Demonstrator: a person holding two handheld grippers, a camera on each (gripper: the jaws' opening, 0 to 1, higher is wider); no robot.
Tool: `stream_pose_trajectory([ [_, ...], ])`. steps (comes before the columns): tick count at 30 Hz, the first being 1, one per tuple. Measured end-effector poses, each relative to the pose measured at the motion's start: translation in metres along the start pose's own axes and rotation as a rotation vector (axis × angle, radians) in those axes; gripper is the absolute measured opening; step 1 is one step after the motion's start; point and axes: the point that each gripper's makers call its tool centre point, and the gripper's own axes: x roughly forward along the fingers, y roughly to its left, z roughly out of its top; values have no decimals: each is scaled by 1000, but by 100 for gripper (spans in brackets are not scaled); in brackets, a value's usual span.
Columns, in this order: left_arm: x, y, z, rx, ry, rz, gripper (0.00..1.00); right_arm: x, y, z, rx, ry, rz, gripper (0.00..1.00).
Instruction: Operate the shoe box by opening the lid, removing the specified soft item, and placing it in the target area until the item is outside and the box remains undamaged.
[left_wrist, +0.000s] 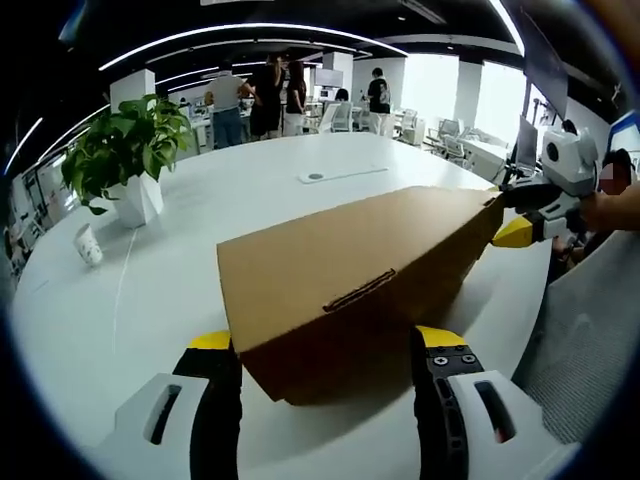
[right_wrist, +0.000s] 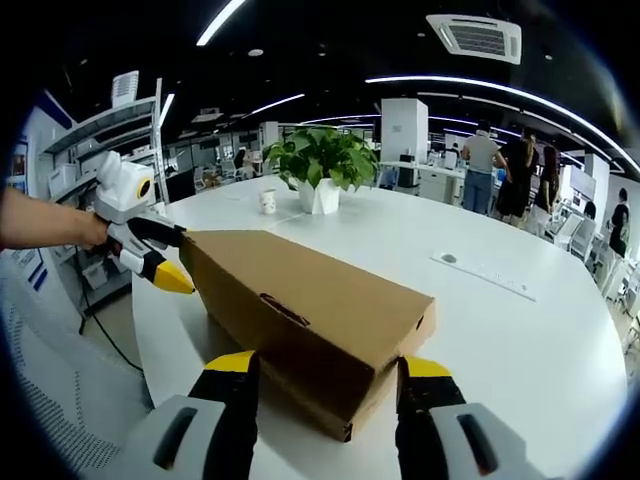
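A brown cardboard shoe box (left_wrist: 350, 270) lies on the white round table (left_wrist: 150, 310) with its lid down. My left gripper (left_wrist: 328, 345) is open, and the box's near end sits between its wide-apart jaws, close to both. In the right gripper view, the other end of the shoe box (right_wrist: 300, 310) sits the same way between the jaws of my open right gripper (right_wrist: 330, 368). My right gripper (left_wrist: 520, 232) reaches the box's far corner from the right, held by a hand. My left gripper (right_wrist: 168, 262) meets the far end at the left. The box's contents are hidden.
A potted plant (left_wrist: 130, 150) and a small paper cup (left_wrist: 88, 244) stand on the table's far left side, and a flat strip (left_wrist: 340, 175) lies towards its far edge. Several people (left_wrist: 265, 95) stand among desks behind. The table edge (right_wrist: 145, 330) runs close by the box.
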Motion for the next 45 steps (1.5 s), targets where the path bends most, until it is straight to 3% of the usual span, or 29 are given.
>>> stream_pose_trajectory([
  [21,-8,4,19,-6,-43,24,66,-4,-7,17,-5,-21,-9,48],
  [45,-8,23,46,-4,-105,74,56,-4,-22,39,-11,-66,-41,40],
])
